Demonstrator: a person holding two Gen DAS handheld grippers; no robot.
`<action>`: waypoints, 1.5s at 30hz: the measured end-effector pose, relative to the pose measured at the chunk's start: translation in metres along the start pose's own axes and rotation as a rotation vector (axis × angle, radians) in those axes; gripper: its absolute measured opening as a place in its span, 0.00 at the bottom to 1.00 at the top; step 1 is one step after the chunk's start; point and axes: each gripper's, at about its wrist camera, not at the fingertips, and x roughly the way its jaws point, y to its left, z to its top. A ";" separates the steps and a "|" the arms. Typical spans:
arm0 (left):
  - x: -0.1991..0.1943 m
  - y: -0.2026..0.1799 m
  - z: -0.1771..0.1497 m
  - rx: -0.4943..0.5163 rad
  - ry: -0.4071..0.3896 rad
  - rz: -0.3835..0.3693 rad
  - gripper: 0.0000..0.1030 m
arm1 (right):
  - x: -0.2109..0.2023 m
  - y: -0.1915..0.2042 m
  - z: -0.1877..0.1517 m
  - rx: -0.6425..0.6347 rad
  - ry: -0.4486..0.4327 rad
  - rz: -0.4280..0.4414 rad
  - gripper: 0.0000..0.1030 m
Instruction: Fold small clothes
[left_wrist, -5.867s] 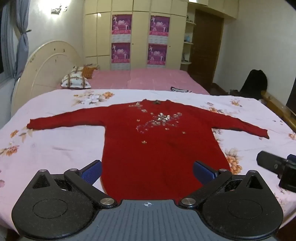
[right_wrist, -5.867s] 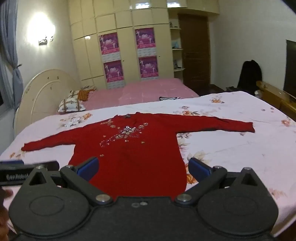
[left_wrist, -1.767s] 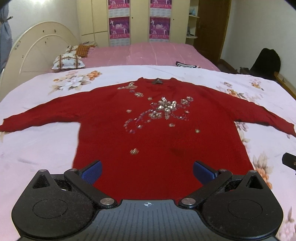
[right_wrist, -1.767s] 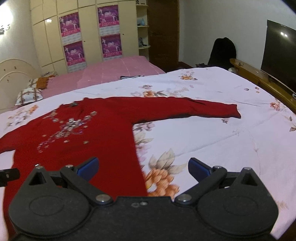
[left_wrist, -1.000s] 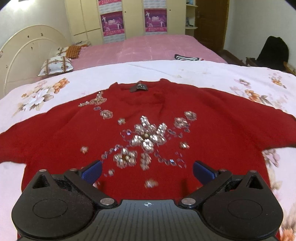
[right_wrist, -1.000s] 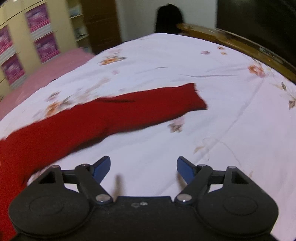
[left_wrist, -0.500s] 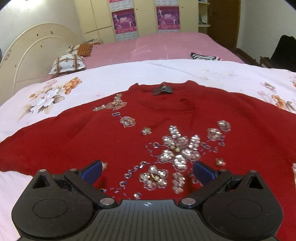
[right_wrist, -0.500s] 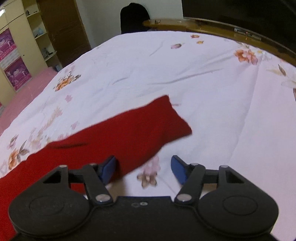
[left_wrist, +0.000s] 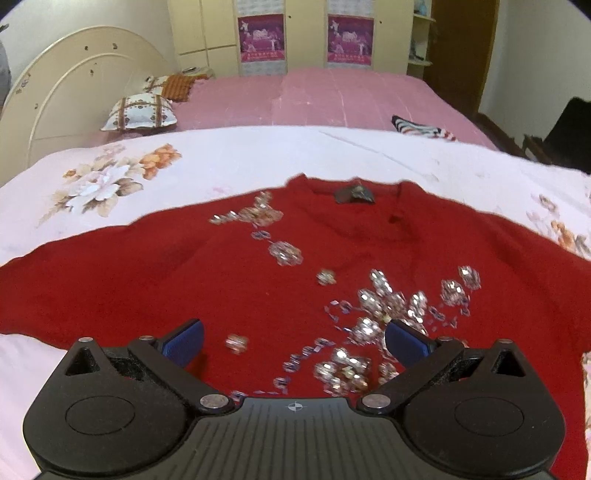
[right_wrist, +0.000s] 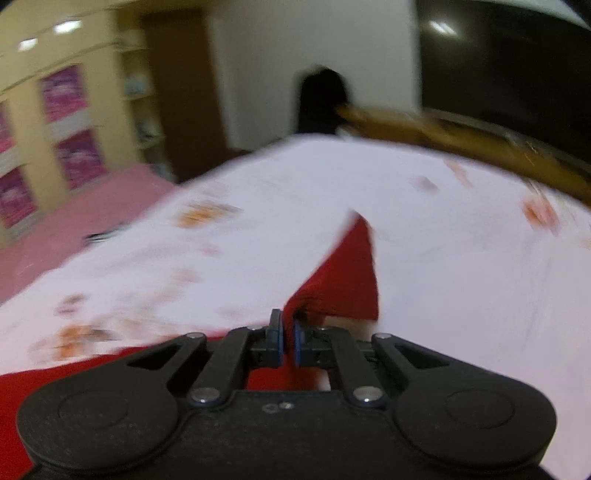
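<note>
Garment: red knitted long-sleeved sweater (left_wrist: 155, 280) lay flat, front up, on the floral pale pink bedsheet (left_wrist: 229, 162); neckline with a dark label pointed away from the left wrist camera.
Decoration: silver sequin flowers (left_wrist: 384, 306) ran across the chest, from near the collar down toward the camera (slightly blurred).
Left gripper (left_wrist: 293, 338): hovered over the chest, blue-padded fingers (left_wrist: 183, 338) spread wide apart, nothing pinched between them, cloth only beneath.
Right gripper (right_wrist: 286, 338): jaws had just been closing, now pressed together on the red sleeve end (right_wrist: 343, 273); fabric bunched at the pads and rose beyond them, cuff lifted off the sheet.
Sleeve run: more red cloth trailed off to the lower left of the right wrist view, under the gripper body.
Sharpness: right wrist view strongly smeared (fine detail unreadable).
Surroundings: patterned cushion (left_wrist: 138, 116) by the cream curved headboard (left_wrist: 70, 96); plain pink bed cover (left_wrist: 314, 98) behind; cream wardrobe with purple posters (left_wrist: 262, 40) at the far wall; dark wooden footboard (right_wrist: 461, 136) beyond the sheet's edge.
</note>
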 end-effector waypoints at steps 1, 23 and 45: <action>-0.003 0.006 0.001 -0.009 -0.007 -0.007 1.00 | -0.009 0.016 0.002 -0.022 -0.014 0.046 0.06; 0.029 0.079 0.002 -0.306 0.150 -0.444 1.00 | -0.104 0.305 -0.139 -0.458 0.240 0.668 0.39; 0.046 0.042 -0.003 -0.469 0.013 -0.538 0.05 | -0.069 0.154 -0.128 -0.311 0.146 0.235 0.59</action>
